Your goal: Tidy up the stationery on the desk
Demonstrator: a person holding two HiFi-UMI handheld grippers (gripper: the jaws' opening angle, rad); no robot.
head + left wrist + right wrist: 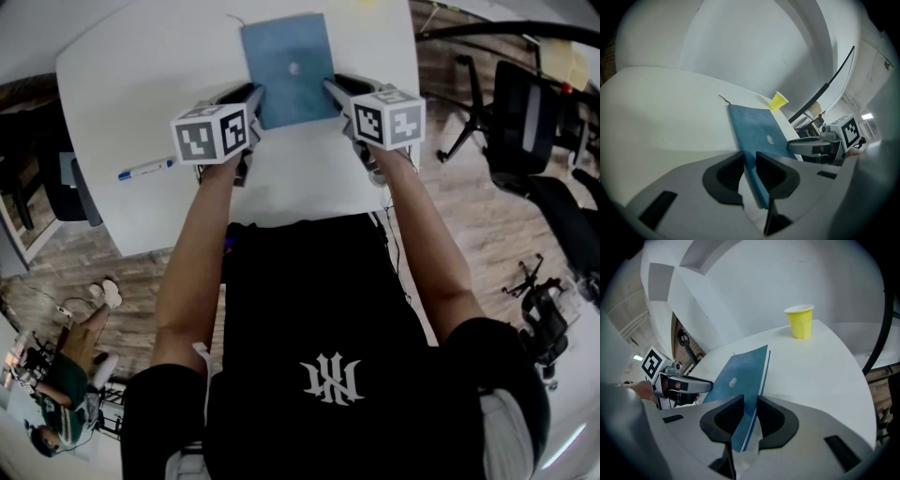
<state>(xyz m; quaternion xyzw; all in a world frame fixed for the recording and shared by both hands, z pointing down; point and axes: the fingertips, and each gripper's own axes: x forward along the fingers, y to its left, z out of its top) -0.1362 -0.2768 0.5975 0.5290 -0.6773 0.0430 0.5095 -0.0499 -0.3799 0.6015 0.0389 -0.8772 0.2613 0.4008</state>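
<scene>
A blue notebook lies toward the 12 o'clock edge of the white desk in the head view, with its near corners taken from both sides. The left gripper comes in at the notebook's 7 o'clock corner. Its own view shows both dark pads drawn narrow against the cover, with the blue edge pinched between them. The right gripper does the same at the 5 o'clock corner: its pads are closed on the cover and the white page edges. Both grippers angle downward, and the marker cubes sit just behind them, toward the person's forearms. A blue-capped pen rests on the desk at 8 o'clock from the notebook, well apart from it. In the right gripper view a yellow paper cup stands upright on the desk at 1 o'clock from the notebook, well apart from it. Black office chairs stand on the wood floor at 3 o'clock of the desk.
</scene>
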